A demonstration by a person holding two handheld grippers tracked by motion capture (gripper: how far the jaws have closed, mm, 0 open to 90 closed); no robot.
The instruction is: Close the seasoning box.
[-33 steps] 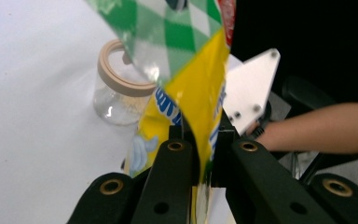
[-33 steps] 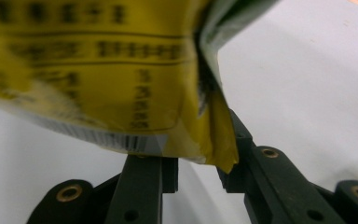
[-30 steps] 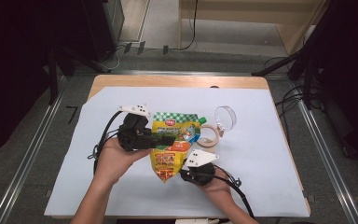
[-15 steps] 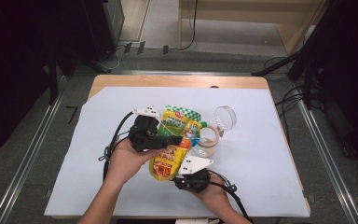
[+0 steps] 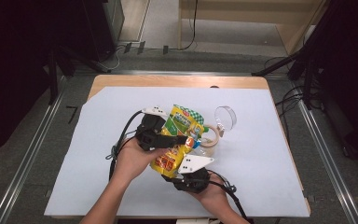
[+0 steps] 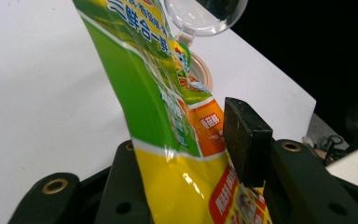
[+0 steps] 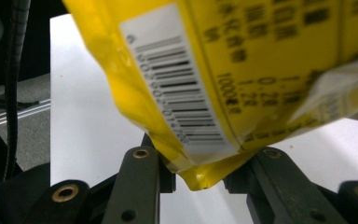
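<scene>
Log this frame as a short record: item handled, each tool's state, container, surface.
item: yellow-green snack bag, tilted over the jar
right tool: shut on the bag's bottom corner
left tool: jaws just opening, bag between them, right pad off the bag
container: clear jar, hinged lid open
surface: white sheet on the table

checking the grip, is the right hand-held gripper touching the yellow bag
Touching. The right gripper view shows the right hand-held gripper pinching the yellow bag by its bottom corner, both jaws pressed against it.

A recording lab. A paper-covered table (image 5: 121, 116) stands between floor rails (image 5: 32, 154), stands and trailing cables (image 5: 289, 100).
</scene>
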